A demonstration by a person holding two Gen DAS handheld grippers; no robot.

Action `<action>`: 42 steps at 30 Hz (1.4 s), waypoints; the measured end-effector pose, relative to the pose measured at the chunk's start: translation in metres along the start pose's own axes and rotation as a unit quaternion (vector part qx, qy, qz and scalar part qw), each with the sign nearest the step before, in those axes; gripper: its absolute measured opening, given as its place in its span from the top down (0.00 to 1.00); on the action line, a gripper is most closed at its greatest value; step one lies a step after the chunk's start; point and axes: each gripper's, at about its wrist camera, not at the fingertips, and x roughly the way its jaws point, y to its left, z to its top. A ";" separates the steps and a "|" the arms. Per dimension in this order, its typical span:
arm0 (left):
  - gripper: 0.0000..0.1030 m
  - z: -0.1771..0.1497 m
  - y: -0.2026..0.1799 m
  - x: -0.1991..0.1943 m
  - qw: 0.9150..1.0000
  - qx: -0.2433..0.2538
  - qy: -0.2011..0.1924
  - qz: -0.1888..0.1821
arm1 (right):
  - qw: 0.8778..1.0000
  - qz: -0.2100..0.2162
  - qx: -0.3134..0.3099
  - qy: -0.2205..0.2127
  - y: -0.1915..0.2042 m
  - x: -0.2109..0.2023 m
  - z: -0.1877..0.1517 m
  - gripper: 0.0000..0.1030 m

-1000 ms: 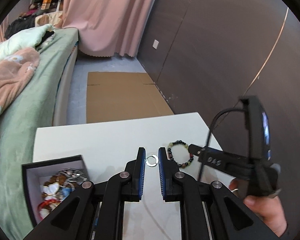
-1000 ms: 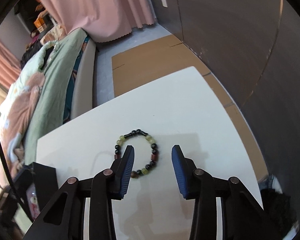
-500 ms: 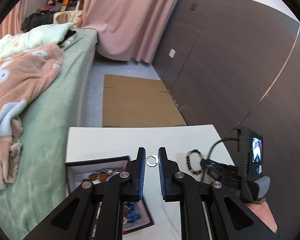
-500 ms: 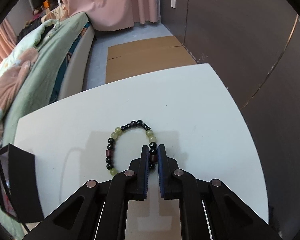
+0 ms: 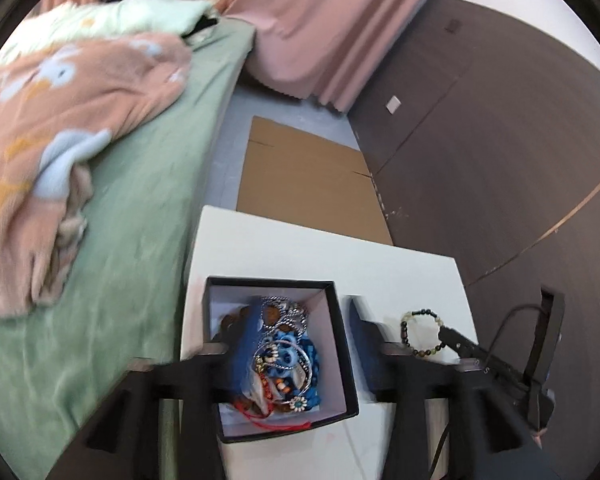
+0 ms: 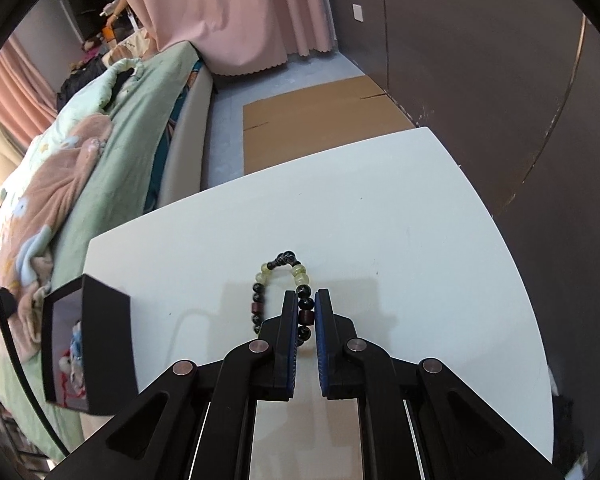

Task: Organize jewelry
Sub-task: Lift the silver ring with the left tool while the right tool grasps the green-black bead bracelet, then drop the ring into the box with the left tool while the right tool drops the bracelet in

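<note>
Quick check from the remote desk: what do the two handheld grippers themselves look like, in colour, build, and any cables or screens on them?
Both are matte black linkage frames with silver pivot pins. The right gripper has two flat fingers faced with blue ribbed pads. The left gripper shows blue pads too, blurred. In the left wrist view the right unit carries a small lit screen and a black cable.

Bracelet (image 6: pixel 282 294) on table (image 6: pixel 400 220), right of box (image 6: pixel 90 344) (jewelry (image 5: pixel 284 360) inside).
</note>
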 end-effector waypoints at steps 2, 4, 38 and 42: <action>0.26 -0.002 0.005 -0.009 1.000 -0.012 -0.014 -0.001 | 1.000 0.003 0.000 -0.003 0.001 -0.004 -0.004 0.91; 0.25 -0.003 0.006 -0.018 1.000 -0.013 -0.027 -0.002 | 1.000 0.007 0.001 -0.006 0.001 -0.008 -0.005 0.91; 0.25 -0.012 0.027 -0.052 0.999 -0.028 -0.042 0.001 | 0.962 0.252 -0.060 -0.084 0.129 -0.081 -0.026 0.52; 0.25 -0.013 0.027 -0.055 0.998 -0.030 -0.048 0.002 | 0.968 0.228 -0.060 -0.083 0.122 -0.077 -0.029 0.50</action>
